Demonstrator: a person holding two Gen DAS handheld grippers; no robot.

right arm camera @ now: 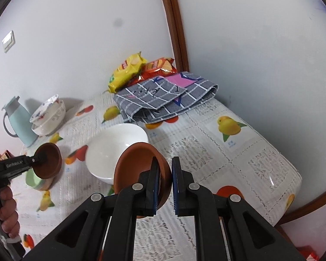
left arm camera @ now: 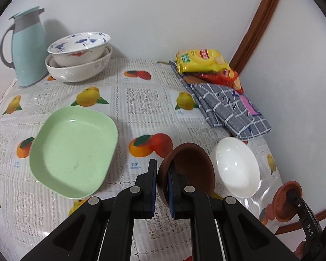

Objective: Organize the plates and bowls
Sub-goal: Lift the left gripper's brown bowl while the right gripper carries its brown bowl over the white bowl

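My left gripper (left arm camera: 162, 184) is shut on the rim of a dark brown bowl (left arm camera: 191, 169) and holds it tilted above the table, next to a white bowl (left arm camera: 237, 167). My right gripper (right arm camera: 164, 184) is shut on the rim of an orange-brown bowl (right arm camera: 134, 163), held tilted just right of the white bowl (right arm camera: 113, 150). Each held bowl shows in the other view: the orange-brown bowl (left arm camera: 282, 204) and the dark brown bowl (right arm camera: 47, 163). A light green plate (left arm camera: 74, 152) lies on the table to the left. Two patterned white bowls (left arm camera: 78, 54) are stacked at the back left.
A pale blue thermos jug (left arm camera: 28, 45) stands at the back left by the stacked bowls. A folded grey checked cloth (left arm camera: 228, 106) and snack bags (left arm camera: 202, 61) lie at the back right corner by the wall. The table (left arm camera: 141, 100) has a fruit-print cover; its right edge is close.
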